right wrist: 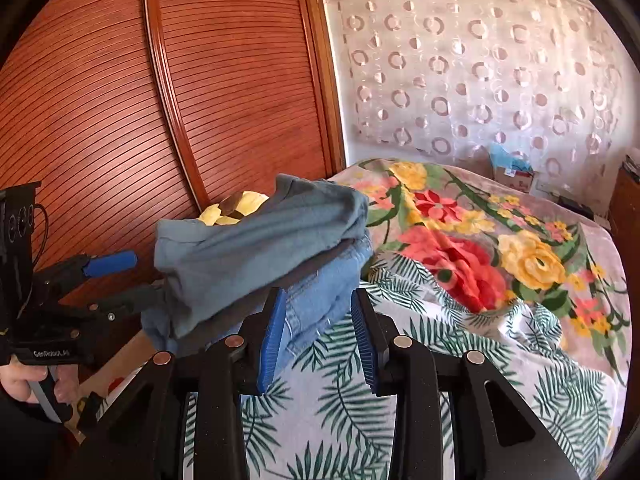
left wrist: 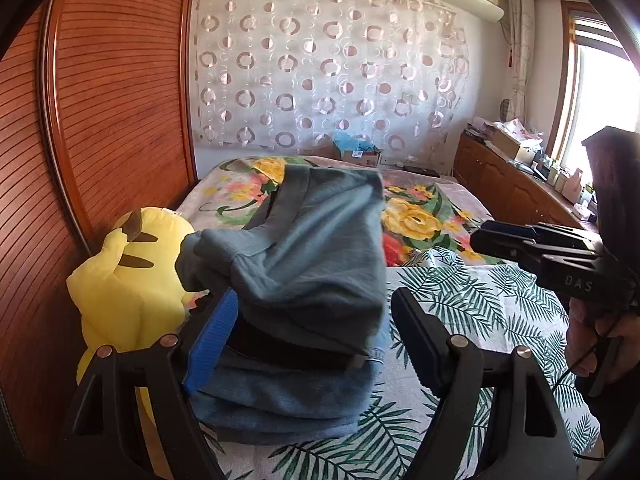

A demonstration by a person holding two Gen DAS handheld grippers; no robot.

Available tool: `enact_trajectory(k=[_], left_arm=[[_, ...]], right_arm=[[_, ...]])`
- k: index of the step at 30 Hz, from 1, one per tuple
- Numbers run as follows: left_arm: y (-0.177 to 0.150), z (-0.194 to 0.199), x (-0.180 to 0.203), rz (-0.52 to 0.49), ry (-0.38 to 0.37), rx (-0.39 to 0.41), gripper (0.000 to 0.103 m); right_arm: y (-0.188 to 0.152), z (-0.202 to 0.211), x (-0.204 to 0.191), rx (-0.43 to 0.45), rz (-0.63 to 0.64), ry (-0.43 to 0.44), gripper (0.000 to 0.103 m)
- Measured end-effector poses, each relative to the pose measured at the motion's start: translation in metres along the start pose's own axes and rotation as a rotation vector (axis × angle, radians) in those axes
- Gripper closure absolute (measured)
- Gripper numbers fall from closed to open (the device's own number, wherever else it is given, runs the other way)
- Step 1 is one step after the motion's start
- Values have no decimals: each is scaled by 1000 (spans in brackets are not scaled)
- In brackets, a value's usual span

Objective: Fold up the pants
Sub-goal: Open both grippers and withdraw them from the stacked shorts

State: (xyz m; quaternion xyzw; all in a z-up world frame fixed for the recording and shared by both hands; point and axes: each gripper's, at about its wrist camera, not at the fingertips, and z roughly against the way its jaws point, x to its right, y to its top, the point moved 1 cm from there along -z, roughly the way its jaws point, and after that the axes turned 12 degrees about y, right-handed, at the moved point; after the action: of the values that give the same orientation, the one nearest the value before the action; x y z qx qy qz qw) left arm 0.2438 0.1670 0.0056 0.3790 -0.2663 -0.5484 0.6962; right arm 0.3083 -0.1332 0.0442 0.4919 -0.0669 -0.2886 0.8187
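Note:
Grey-blue folded pants lie on top of a pile with a dark garment and blue jeans on the bed. The pile shows in the right wrist view too, with the grey-blue pants above the jeans. My left gripper is open, its fingers on either side of the pile's near end. My right gripper is open just in front of the pile's right corner, holding nothing. It also shows at the right of the left wrist view.
A leaf-print sheet and a floral blanket cover the bed. A yellow plush toy sits left of the pile against a wooden wardrobe. A low cabinet with clutter stands at right under a window.

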Motion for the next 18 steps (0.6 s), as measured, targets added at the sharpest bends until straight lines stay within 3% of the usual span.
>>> enact_trajectory(k=[11,15,18], left_arm=[[-9,43,32,-58,-47,47,16],[-17,55,39,-47,-71,56,0],[-24,64,47,-69,-84,60,0]], right_arm=[[-39,75,-36,68,-23,-81,68],[-56,99,-49,88,-35,-110,62],[-68,112,-59,99,-37,-135,56]])
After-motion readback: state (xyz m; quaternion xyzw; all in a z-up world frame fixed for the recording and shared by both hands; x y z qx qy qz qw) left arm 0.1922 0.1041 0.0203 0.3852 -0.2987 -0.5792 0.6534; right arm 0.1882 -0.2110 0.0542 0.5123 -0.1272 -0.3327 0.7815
